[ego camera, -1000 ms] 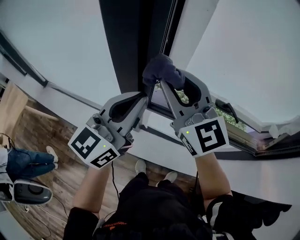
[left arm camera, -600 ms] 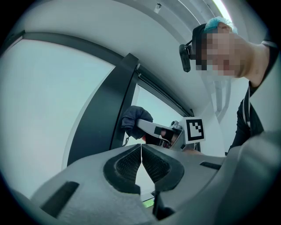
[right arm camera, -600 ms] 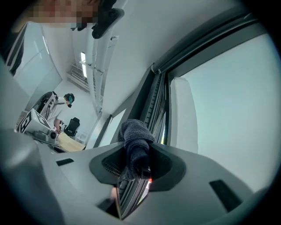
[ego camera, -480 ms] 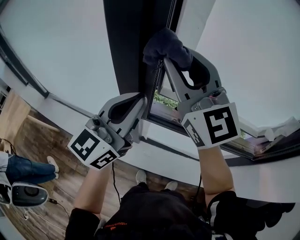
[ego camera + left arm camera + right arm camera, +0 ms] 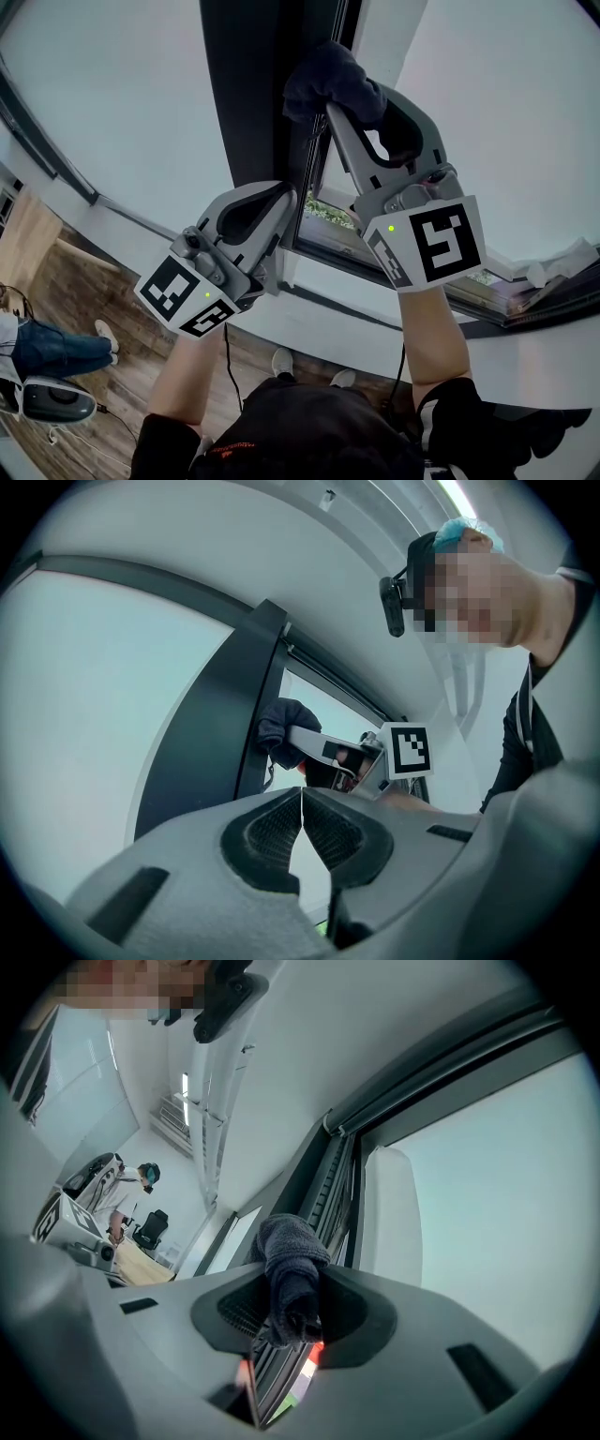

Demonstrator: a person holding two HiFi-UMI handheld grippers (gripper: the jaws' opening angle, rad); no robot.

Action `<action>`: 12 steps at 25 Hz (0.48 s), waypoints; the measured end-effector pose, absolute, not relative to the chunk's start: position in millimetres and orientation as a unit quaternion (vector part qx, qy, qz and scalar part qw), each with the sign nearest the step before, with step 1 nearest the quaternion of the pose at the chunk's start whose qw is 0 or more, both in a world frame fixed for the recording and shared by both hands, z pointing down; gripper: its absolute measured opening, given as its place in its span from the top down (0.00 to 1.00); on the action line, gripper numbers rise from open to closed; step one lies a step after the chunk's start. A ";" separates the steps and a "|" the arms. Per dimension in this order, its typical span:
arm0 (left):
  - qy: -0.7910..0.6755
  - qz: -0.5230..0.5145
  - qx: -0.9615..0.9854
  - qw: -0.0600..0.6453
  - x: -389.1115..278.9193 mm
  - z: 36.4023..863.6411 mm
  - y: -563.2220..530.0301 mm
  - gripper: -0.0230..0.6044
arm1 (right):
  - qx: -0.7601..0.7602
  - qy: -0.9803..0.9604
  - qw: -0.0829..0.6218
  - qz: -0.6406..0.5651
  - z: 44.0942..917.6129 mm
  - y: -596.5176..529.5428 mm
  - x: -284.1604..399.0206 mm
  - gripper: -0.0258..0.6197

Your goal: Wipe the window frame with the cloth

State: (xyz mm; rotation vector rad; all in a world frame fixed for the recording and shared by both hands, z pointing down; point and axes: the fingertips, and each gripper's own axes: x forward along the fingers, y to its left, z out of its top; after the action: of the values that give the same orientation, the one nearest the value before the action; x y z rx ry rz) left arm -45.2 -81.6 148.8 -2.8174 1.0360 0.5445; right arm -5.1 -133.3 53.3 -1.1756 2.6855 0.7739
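Observation:
A dark bunched cloth [image 5: 328,80] is clamped in my right gripper [image 5: 330,105], which is shut on it and presses it against the dark vertical window frame [image 5: 258,94]. In the right gripper view the cloth [image 5: 289,1255] bulges from the jaws of the right gripper [image 5: 292,1309] beside the frame's grooves [image 5: 333,1185]. My left gripper [image 5: 287,195] hangs lower, next to the frame, shut with nothing in it. In the left gripper view the left gripper [image 5: 301,803] has its pads closed together, and the cloth [image 5: 279,726] shows beyond on the frame [image 5: 220,733].
Pale glass panes lie either side of the frame. The open gap [image 5: 330,208] below the right gripper shows greenery. Wooden floor [image 5: 56,272], a seated person's legs [image 5: 42,342] and a grey device [image 5: 47,398] are at lower left. A window handle [image 5: 553,281] is at the right.
My right gripper has carried the cloth upward along the window frame. The left gripper has stayed almost where it was.

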 end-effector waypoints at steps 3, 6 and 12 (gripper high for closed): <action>0.341 0.178 -0.922 0.047 -45.4 146.4 -81.8 0.93 | -0.382 0.886 0.055 0.257 51.3 -133.0 -8.1 0.77; 0.347 0.174 -0.921 0.041 -47.0 148.9 -81.5 0.93 | -0.379 0.888 0.054 0.256 55.5 -130.7 -10.3 0.77; 0.353 0.166 -0.921 0.021 -40.6 158.8 -106.9 0.93 | -0.376 0.898 0.049 0.224 81.5 -155.7 -2.8 0.77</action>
State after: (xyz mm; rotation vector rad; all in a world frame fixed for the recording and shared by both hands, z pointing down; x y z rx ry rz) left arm -40.6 -106.9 158.8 -2.8538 1.0937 0.5140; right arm -2.8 -155.7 81.5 -1.1466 2.7348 0.6823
